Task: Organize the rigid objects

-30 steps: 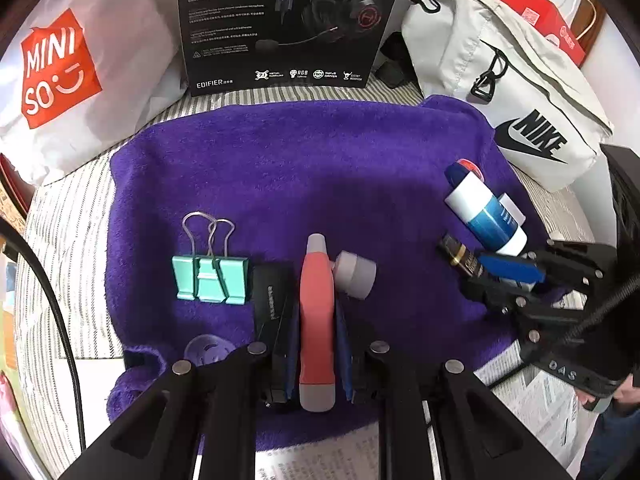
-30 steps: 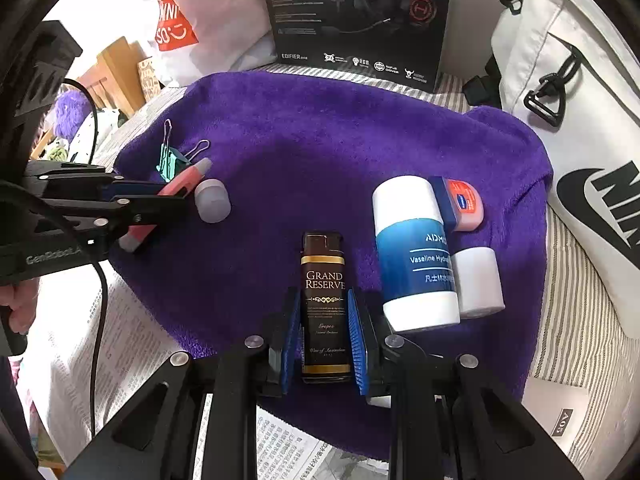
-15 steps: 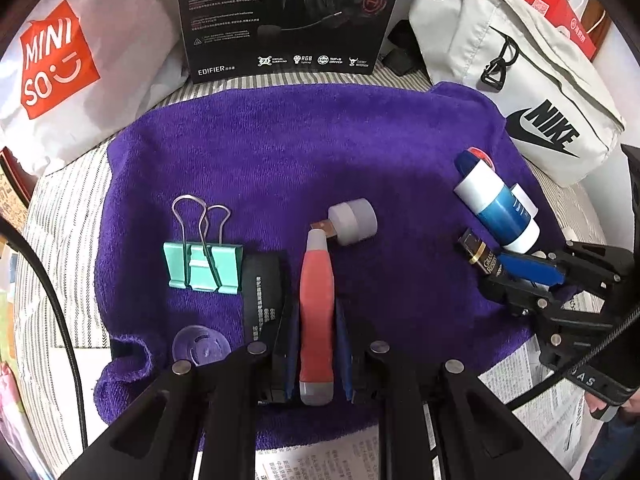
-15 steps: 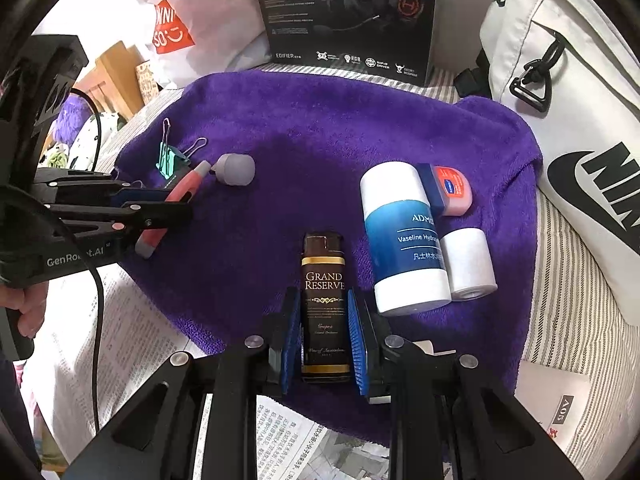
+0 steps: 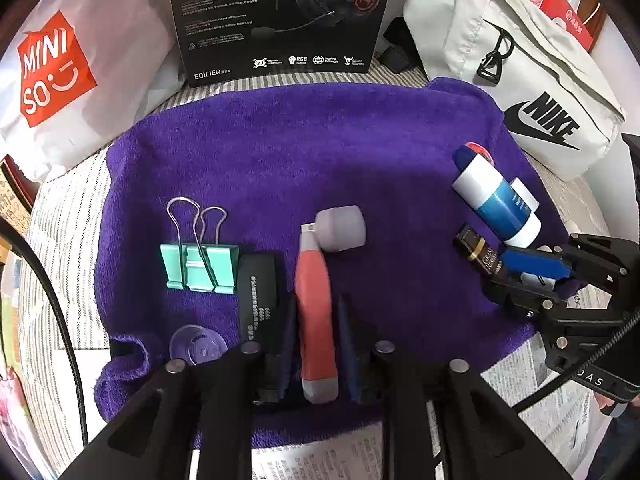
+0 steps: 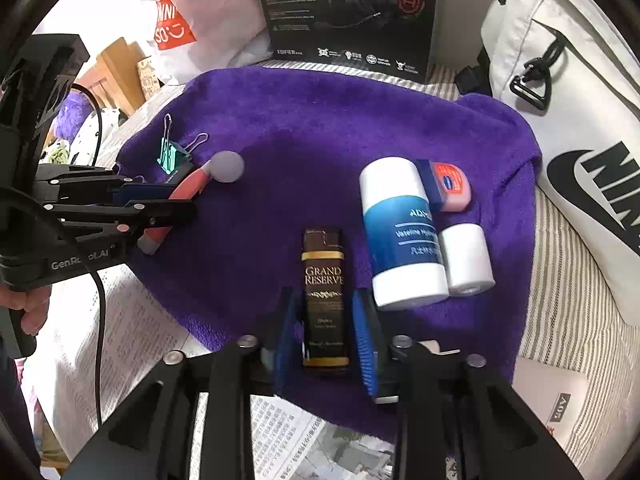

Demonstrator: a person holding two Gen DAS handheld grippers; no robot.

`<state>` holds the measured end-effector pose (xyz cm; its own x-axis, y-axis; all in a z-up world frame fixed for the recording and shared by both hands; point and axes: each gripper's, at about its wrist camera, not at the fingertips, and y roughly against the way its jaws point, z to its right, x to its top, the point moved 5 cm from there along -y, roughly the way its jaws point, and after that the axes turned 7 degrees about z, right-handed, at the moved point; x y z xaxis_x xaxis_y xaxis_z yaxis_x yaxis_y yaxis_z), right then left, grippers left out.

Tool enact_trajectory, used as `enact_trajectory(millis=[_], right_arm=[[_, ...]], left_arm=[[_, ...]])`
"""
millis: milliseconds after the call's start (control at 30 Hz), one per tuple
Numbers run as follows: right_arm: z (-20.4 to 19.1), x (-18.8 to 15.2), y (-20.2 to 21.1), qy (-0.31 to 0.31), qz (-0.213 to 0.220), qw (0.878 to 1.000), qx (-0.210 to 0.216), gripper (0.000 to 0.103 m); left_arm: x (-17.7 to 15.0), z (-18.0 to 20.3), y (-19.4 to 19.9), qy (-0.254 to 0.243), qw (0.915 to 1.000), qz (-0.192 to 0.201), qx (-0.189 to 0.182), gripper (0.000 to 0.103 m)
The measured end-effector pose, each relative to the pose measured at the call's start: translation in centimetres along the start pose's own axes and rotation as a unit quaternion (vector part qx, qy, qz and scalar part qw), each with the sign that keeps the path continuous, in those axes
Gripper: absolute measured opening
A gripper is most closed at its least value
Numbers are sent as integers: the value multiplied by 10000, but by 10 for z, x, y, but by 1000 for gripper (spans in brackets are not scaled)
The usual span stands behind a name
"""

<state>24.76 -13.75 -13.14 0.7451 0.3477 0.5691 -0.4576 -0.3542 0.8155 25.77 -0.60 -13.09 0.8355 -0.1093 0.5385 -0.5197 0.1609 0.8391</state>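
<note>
A purple towel [image 5: 300, 152] holds the objects. A coral pen-like tool [image 5: 314, 300] with a grey end lies on it between the pads of my left gripper [image 5: 316, 308]. The jaws are opening, with a small gap on each side. A grey cap [image 5: 342, 228] lies at the tool's tip. A mint binder clip [image 5: 198, 266] and a black flat item [image 5: 258, 292] lie to its left. My right gripper [image 6: 324, 294] straddles a brown "Grand Reserve" lighter [image 6: 323, 292]. Its jaws are opening too, and the pads stand clear of the lighter. A blue-and-white bottle [image 6: 400, 232], a white cylinder [image 6: 468, 260] and a pink tin [image 6: 448, 186] lie beside it.
A black headset box [image 5: 280, 20] stands behind the towel. A white Miniso bag [image 5: 60, 76] sits at the back left and a pale Nike bag [image 5: 520, 80] at the back right. Newspaper [image 6: 132, 340] covers the striped bedding at the near edge. A clear round lid [image 5: 196, 344] lies by the towel's near-left corner.
Both grippers were shut on their items, the left on the coral tool and the right on the lighter. Now both pairs of pads stand slightly apart from them. Both items rest on the towel.
</note>
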Motion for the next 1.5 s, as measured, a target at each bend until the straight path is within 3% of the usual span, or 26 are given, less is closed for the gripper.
enact_trajectory(millis=[433, 533, 667, 800, 867, 1100, 1333, 1500], right_arm=[[3, -5, 19, -92, 27, 10000, -24, 36], [4, -8, 27, -157, 69, 9999, -23, 37], [7, -13, 40, -321, 182, 9993, -13, 39], [6, -25, 53, -402, 188, 9990, -30, 44], [6, -29, 59, -342, 247, 9988, -249, 55], [8, -49, 91, -576, 391, 9964, -486, 60], [5, -67, 128, -923, 628, 9912, -711, 82], [-1, -77, 150, -1111, 723, 9862, -987, 91]], left_arm=[[-7, 8, 5, 0, 9999, -109, -21, 50], [-7, 8, 12, 50, 10000, -57, -33, 54], [-6, 7, 29, 72, 9999, 109, 114, 71], [-9, 4, 50, 160, 9994, 273, 146, 73], [-13, 2, 60, 180, 9990, 348, 199, 78], [-36, 2, 92, 194, 9971, 593, 445, 90], [-57, 8, 122, 344, 9941, 887, 519, 96], [-68, 15, 146, 361, 9920, 1021, 651, 99]])
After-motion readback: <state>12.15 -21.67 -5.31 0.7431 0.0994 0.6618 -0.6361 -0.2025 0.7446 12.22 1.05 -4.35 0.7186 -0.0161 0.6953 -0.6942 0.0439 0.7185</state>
